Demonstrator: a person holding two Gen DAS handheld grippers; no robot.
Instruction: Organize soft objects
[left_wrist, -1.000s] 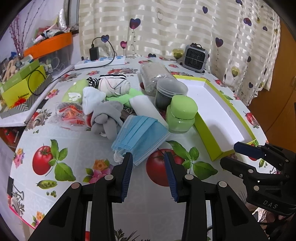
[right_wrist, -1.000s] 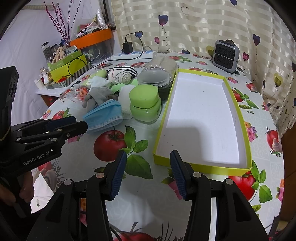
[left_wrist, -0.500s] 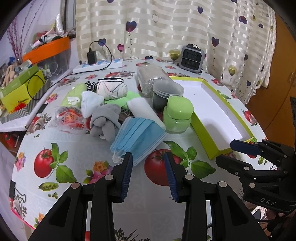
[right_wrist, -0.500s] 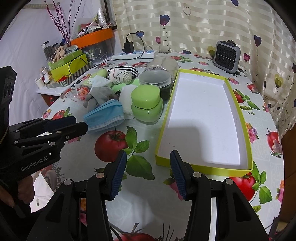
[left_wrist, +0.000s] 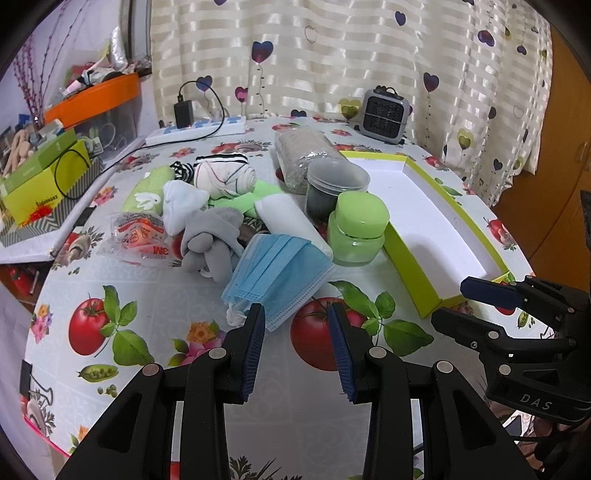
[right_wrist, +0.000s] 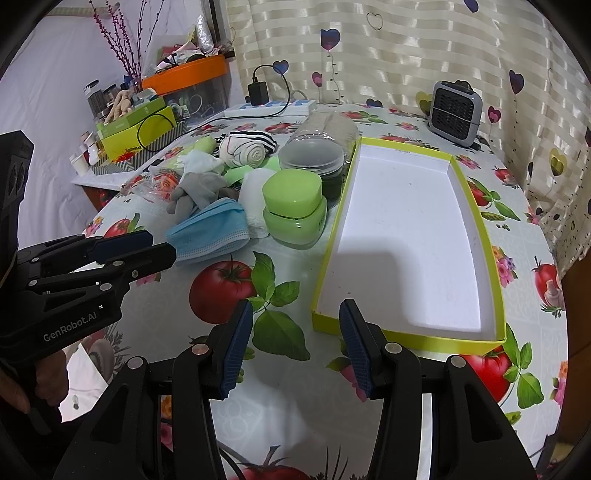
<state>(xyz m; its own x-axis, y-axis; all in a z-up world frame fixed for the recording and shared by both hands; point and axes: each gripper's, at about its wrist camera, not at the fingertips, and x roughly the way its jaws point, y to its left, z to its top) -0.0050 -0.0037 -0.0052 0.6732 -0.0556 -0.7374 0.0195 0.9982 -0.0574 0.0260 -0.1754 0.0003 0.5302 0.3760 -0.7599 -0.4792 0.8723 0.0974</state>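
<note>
Both the left gripper and right gripper stand wide, holding nothing. Soft objects (blue mask nearest) lie just beyond the left fingertips; the yellow-rimmed tray ahead of the right fingers is bare, so sorting appears unstarted.

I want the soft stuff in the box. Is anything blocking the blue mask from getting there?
Yes. The green jar stands between the blue mask and the yellow box, so the mask must go over or around it.
</note>
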